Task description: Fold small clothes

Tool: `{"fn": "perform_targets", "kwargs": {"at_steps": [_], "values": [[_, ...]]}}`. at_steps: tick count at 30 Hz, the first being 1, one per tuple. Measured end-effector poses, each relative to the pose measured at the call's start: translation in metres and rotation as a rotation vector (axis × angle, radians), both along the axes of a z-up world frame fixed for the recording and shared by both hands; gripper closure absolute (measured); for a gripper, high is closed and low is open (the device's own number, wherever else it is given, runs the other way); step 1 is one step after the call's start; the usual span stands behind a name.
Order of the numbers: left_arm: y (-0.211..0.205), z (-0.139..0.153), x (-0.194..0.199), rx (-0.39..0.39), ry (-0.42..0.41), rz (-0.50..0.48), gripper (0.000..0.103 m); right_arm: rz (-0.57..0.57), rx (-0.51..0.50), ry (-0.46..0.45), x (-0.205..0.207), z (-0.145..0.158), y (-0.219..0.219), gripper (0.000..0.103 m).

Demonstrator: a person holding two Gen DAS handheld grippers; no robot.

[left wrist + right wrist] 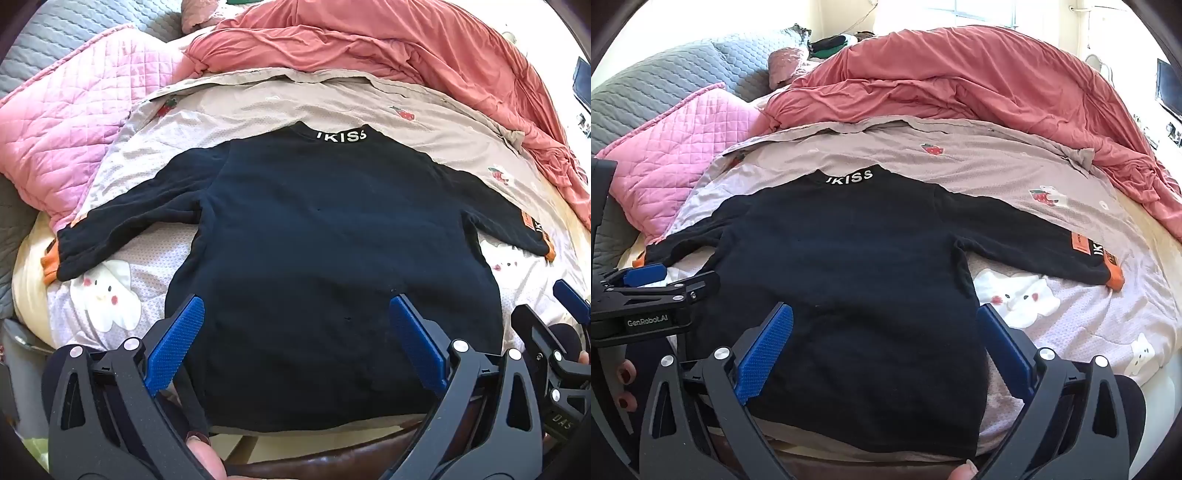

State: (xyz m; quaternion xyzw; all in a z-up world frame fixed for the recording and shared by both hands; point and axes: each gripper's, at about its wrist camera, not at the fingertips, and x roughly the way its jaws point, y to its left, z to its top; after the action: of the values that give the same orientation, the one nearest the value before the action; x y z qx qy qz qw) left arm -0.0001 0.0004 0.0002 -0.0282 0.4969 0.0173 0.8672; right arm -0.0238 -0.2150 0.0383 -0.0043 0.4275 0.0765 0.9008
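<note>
both tongs hang spread wide over the near hem of the dark top, gripping nothing. the left tongs (pixel 295 343) frame the hem's left half between their blue pads, and the right tongs (pixel 884 349) sit just beside them to the right, over the hem's right half and the edge of the bed (pixel 1089 325).

the dark top (pixel 325 236) lies flat, spread out on the bed, its long axis running straight away from the tongs: hem nearest, lettered collar (pixel 341 135) farthest. the sleeves reach out sideways, the left sleeve (pixel 125 225) toward the pink quilted pillow (pixel 74 122), the right sleeve (pixel 1045 243) with its orange cuff toward the bed's right side. each sleeve looks nearer to the tongs on its own side, so a sleeve-in fold would likely fall to that hand.

beyond the collar the coral duvet (pixel 960 77) is heaped.
</note>
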Motion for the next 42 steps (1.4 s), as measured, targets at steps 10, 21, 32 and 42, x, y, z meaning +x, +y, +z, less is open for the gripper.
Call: {"fn": "perform_targets", "kwargs": {"at_steps": [10, 21, 32, 42], "values": [[-0.0034, 0.0031, 0.0005, -0.001, -0.001, -0.002, 0.009, -0.004, -0.005, -0.005, 0.0022, 0.0033, 0.0054, 0.004], [-0.0022, 0.0029, 0.0002, -0.006, -0.001, -0.002, 0.009, -0.004, -0.012, -0.007, -0.001, 0.0021, 0.0009, 0.004], [-0.0004, 0.0033, -0.0009, -0.002, -0.005, 0.0, 0.009, -0.003, -0.007, 0.0, -0.0018, 0.0005, 0.0004, 0.004], [0.0003, 0.0036, -0.0013, -0.002, -0.005, 0.0, 0.009, -0.004, -0.008, -0.002, -0.0024, 0.0005, -0.0005, 0.004]]}}
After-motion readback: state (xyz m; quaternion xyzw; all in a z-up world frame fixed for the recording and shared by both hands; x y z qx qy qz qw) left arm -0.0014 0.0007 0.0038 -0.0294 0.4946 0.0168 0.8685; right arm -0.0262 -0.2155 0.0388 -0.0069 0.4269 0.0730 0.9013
